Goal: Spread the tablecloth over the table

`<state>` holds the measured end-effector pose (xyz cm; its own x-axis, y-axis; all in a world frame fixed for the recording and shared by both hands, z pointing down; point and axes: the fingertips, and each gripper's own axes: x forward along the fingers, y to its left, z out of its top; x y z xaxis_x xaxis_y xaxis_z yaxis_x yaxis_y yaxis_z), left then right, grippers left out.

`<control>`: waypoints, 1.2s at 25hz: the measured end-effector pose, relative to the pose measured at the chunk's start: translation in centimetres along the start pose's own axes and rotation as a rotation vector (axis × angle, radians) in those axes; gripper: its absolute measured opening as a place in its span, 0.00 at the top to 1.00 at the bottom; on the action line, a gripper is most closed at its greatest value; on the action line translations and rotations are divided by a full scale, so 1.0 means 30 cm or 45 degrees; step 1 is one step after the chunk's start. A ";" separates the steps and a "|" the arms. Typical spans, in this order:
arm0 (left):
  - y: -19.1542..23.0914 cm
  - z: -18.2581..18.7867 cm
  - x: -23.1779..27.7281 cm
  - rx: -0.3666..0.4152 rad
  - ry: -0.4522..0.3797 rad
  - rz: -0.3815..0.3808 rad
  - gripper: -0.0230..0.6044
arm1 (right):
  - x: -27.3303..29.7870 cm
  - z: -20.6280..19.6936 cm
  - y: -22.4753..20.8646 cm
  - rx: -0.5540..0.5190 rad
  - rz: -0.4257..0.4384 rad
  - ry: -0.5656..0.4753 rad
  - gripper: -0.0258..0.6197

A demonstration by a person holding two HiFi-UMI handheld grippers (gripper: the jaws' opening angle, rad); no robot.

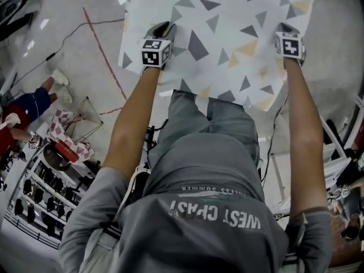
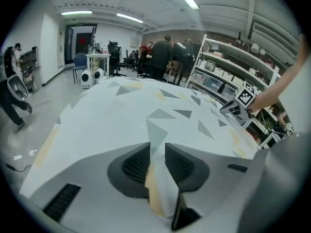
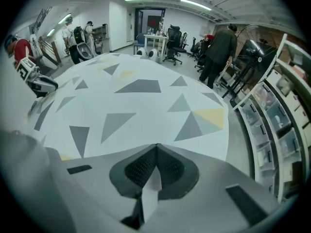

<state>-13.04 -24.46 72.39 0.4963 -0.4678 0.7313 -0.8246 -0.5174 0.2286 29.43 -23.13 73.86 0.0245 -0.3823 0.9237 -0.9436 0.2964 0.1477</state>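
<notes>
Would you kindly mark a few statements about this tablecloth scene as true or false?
1. The tablecloth is patterned with triangles. True.
2. The right hand-held gripper is shut on the cloth. True.
3. The left hand-held gripper hangs empty, clear of the cloth. False: cloth is pinched between its jaws.
4. Both hand-held grippers hold the cloth's far edge. False: they hold its near edge.

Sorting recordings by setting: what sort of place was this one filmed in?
Most likely a lab or workshop with an office corner, not a home: metal shelves loaded with bins along one wall, office chairs by desks at the far end, and strip lights on a bare ceiling.
</notes>
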 end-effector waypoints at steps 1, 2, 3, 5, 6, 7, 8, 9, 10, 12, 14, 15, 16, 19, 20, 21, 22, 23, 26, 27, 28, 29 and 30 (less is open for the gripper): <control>0.000 -0.007 -0.004 -0.005 0.000 0.008 0.82 | 0.001 -0.004 0.001 -0.016 -0.015 0.021 0.95; 0.000 -0.016 -0.006 -0.012 0.000 0.016 0.82 | 0.003 -0.004 0.000 -0.039 -0.028 0.038 0.95; -0.001 -0.025 -0.009 -0.021 -0.001 0.023 0.82 | 0.008 -0.001 -0.002 -0.064 -0.034 0.049 0.95; -0.008 -0.043 -0.014 -0.026 -0.007 0.036 0.82 | 0.020 0.011 -0.004 -0.100 -0.023 0.057 0.95; -0.011 -0.048 -0.015 -0.017 -0.013 0.041 0.82 | 0.026 0.017 -0.003 -0.109 -0.012 0.058 0.95; -0.010 -0.050 -0.014 -0.003 -0.019 0.044 0.82 | 0.031 0.022 0.000 -0.111 -0.004 0.065 0.95; -0.006 -0.048 -0.013 0.008 -0.023 0.046 0.82 | 0.034 0.021 0.002 -0.107 -0.002 0.081 0.95; -0.002 -0.046 -0.014 0.012 -0.021 0.041 0.82 | 0.034 0.013 0.003 -0.096 -0.004 0.108 0.95; -0.002 -0.046 -0.016 0.014 -0.010 0.027 0.82 | 0.030 -0.002 0.004 -0.074 -0.006 0.146 0.95; -0.012 -0.049 -0.021 0.039 0.037 -0.028 0.82 | 0.013 -0.030 0.014 0.004 0.010 0.207 0.95; -0.026 -0.032 -0.037 0.097 0.067 -0.084 0.82 | -0.016 0.014 0.033 0.065 0.035 0.121 0.95; -0.033 -0.011 -0.057 0.121 0.053 -0.107 0.82 | -0.041 0.050 0.049 0.078 0.045 0.044 0.95; -0.045 0.016 -0.083 0.139 0.021 -0.130 0.82 | -0.075 0.081 0.073 0.080 0.057 -0.026 0.95; -0.092 0.134 -0.193 0.187 -0.107 -0.196 0.82 | -0.221 0.159 0.166 0.088 0.113 -0.193 0.95; -0.107 0.185 -0.238 0.209 -0.156 -0.211 0.82 | -0.282 0.194 0.200 0.100 0.140 -0.254 0.95; -0.123 0.240 -0.287 0.228 -0.207 -0.225 0.83 | -0.349 0.231 0.235 0.112 0.170 -0.316 0.95; -0.140 0.294 -0.339 0.243 -0.259 -0.239 0.83 | -0.419 0.265 0.273 0.119 0.199 -0.374 0.95; -0.158 0.343 -0.395 0.255 -0.307 -0.253 0.83 | -0.490 0.294 0.312 0.117 0.226 -0.427 0.95; -0.217 0.465 -0.562 0.300 -0.431 -0.277 0.84 | -0.707 0.369 0.437 0.069 0.292 -0.574 0.95; -0.235 0.504 -0.614 0.318 -0.470 -0.279 0.84 | -0.779 0.396 0.474 0.051 0.305 -0.624 0.95; -0.253 0.544 -0.664 0.334 -0.507 -0.281 0.84 | -0.852 0.425 0.509 0.033 0.314 -0.675 0.95; -0.270 0.580 -0.712 0.347 -0.540 -0.284 0.85 | -0.925 0.452 0.546 0.015 0.324 -0.724 0.95; -0.287 0.610 -0.761 0.358 -0.569 -0.288 0.85 | -0.995 0.477 0.586 -0.004 0.336 -0.767 0.95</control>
<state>-12.29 -22.45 41.97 0.7688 -0.5491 0.3277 -0.6111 -0.7819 0.1235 7.37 -19.02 43.82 -0.3976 -0.7194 0.5695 -0.8915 0.4497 -0.0544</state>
